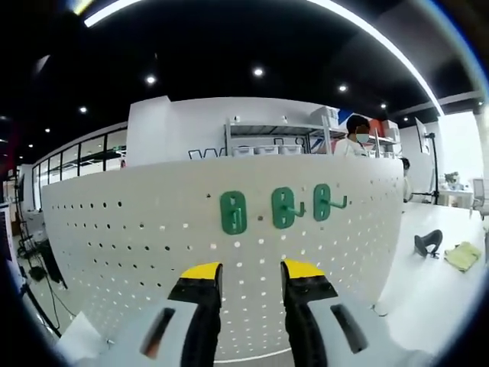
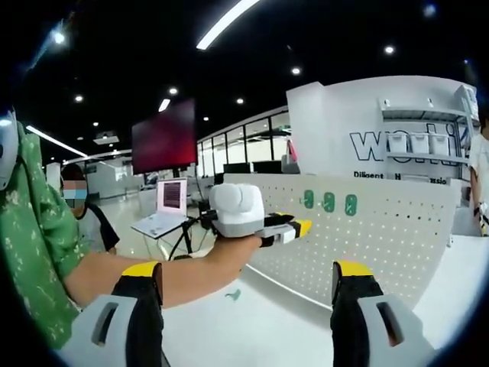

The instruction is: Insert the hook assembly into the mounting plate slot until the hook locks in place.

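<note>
Lab — storage shelving (image 1: 275,138), laptop (image 2: 160,214)

Pegboard (image 1: 153,229) matt white, perforated; hooks (image 1: 283,206) smooth green plastic; table (image 1: 435,290) smooth white.

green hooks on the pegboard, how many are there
3, in a row near the pegboard's top edge: left green hook, middle green hook, right green hook. None seems hidden.

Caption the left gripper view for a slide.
Open left gripper faces a white pegboard carrying three green hooks in a row.
</note>
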### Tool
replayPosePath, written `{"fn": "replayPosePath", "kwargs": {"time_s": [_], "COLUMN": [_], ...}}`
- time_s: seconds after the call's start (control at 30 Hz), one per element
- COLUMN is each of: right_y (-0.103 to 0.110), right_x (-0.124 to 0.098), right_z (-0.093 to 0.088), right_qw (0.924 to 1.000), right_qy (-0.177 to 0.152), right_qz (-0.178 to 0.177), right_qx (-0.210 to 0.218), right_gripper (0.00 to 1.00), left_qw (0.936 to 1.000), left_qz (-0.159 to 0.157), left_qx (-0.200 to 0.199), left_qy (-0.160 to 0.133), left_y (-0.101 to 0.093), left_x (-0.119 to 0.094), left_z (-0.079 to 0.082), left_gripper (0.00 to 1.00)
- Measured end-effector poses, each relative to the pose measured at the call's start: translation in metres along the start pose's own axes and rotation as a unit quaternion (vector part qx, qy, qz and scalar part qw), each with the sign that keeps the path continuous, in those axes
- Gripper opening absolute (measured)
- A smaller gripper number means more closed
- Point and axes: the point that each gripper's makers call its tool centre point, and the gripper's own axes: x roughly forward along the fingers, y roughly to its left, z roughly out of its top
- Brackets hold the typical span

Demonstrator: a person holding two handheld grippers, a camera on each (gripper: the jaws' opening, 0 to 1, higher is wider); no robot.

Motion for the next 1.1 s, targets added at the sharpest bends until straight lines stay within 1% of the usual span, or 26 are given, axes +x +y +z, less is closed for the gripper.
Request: {"fn": "replayPosePath", "kwargs": {"time_s": [0.07, 0.3, 0.4, 0.53, 0.6, 0.77, 0.83, 0.97, 1.1], "right_y": [0.001, 0.006, 0.01, 0.013, 0.018, 0.03, 0.033, 0.041, 0.052], "right_x": [0.001, 0.0, 0.0, 0.001, 0.002, 0.005, 0.005, 0.008, 0.011], "right_z": [-0.003, -0.024, -0.031, -0.041, -0.048, -0.057, -0.06, -0.069, -0.078], "right_qw": [1.0, 0.9995, 0.9994, 0.999, 0.9986, 0.9983, 0.9982, 0.9978, 0.9974], "right_qy": [0.005, 0.025, 0.027, 0.033, 0.04, 0.046, 0.048, 0.048, 0.052], "right_qz": [-0.003, -0.009, -0.007, -0.01, -0.008, -0.006, -0.006, -0.002, 0.001], "right_qx": [0.001, 0.016, 0.022, 0.029, 0.034, 0.036, 0.035, 0.045, 0.05], "right_gripper": [0.95, 0.95, 0.95, 0.95, 0.95, 0.95, 0.95, 0.95, 0.95], "left_qw": [1.0, 0.9997, 0.9995, 0.9993, 0.9992, 0.9991, 0.9991, 0.9989, 0.9988], "left_qz": [-0.004, -0.019, -0.025, -0.028, -0.031, -0.03, -0.03, -0.031, -0.035], "left_qx": [0.003, 0.006, 0.005, 0.006, 0.006, -0.004, -0.002, -0.01, -0.005], "left_qy": [0.003, 0.014, 0.019, 0.022, 0.023, 0.028, 0.031, 0.033, 0.034], "left_y": [-0.001, -0.006, -0.008, -0.005, -0.005, 0.001, 0.003, 0.009, 0.013], "left_x": [-0.003, -0.02, -0.028, -0.042, -0.048, -0.064, -0.071, -0.083, -0.096], "left_z": [-0.004, -0.018, -0.025, -0.03, -0.032, -0.038, -0.042, -0.046, -0.047], "left_gripper": [0.32, 0.31, 0.32, 0.31, 0.31, 0.3, 0.3, 0.29, 0.29]}}
